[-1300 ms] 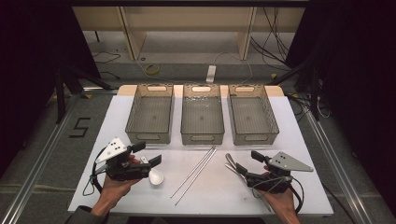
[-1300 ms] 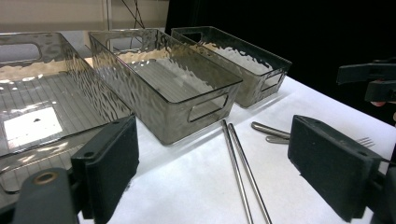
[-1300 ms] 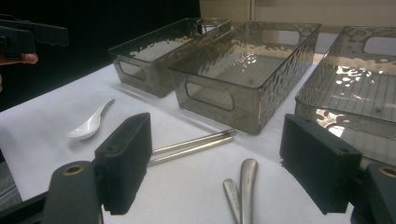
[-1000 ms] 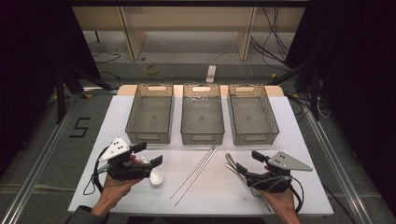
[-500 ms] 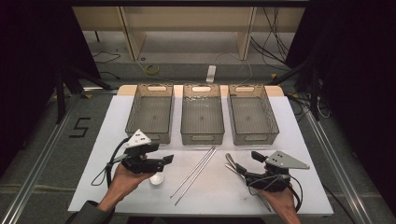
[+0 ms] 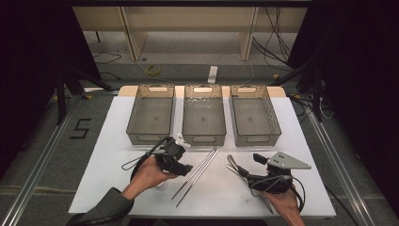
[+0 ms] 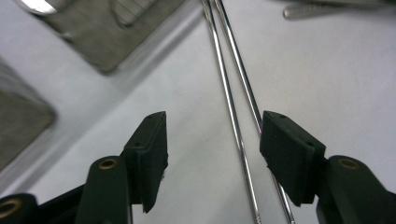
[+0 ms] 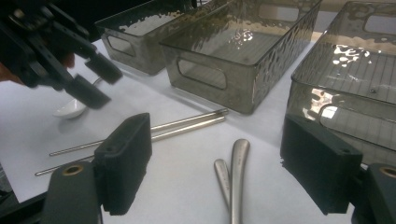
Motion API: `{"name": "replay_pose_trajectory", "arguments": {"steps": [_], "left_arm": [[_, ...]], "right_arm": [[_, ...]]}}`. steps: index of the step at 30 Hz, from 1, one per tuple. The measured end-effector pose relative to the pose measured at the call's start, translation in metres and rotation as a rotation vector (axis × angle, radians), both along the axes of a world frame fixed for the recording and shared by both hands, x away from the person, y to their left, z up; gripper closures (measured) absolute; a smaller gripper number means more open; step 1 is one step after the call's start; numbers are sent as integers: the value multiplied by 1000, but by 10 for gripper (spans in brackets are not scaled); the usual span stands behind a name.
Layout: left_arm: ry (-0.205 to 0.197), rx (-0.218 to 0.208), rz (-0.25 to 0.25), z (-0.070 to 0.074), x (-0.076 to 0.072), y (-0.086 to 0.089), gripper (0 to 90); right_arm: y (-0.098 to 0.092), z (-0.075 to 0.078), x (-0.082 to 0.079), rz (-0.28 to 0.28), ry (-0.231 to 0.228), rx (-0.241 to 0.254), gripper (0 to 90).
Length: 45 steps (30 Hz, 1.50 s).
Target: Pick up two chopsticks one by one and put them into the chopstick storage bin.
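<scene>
The white worktop (image 6: 117, 188) is viewed from a fixed high camera, placed above the near edge and aimed forward and down; three smoked clear plastic bins (image 6: 203, 120) lie across mid-frame, with floor and shelving beyond.

The left tool (image 7: 212, 154) camera is carried very close to the worktop surface and is aimed steeply down along the two black jaws. The pair of thin steel chopsticks (image 7: 233, 107) is seen at close range.

The right tool (image 8: 224, 172) camera is held low and faces nearly level across the worktop toward the bins.

The chopsticks and bins are shared by all three views.
</scene>
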State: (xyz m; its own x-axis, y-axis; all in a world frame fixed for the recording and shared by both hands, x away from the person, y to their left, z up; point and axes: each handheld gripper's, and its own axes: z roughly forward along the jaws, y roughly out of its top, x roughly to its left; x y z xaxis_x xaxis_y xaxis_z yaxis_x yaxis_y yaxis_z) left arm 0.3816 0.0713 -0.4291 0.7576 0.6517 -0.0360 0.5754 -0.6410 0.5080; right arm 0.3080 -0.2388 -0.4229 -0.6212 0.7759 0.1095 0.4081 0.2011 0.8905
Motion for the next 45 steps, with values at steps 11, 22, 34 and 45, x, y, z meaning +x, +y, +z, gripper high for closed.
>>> {"name": "replay_pose_trajectory", "arguments": {"steps": [11,22,34,45], "left_arm": [[90,112,-15,-18,13,-18,477],[135,111,-32,-26,16,-27,576],[125,174,-65,-32,15,-36,684],[131,203,-63,-32,17,-38,800]], "right_arm": [[2,-2,1,7,22,-17,259],[3,-4,2,13,41,-35,259],[4,-3,2,12,37,-46,260],[5,-4,1,22,44,-61,265]]}}
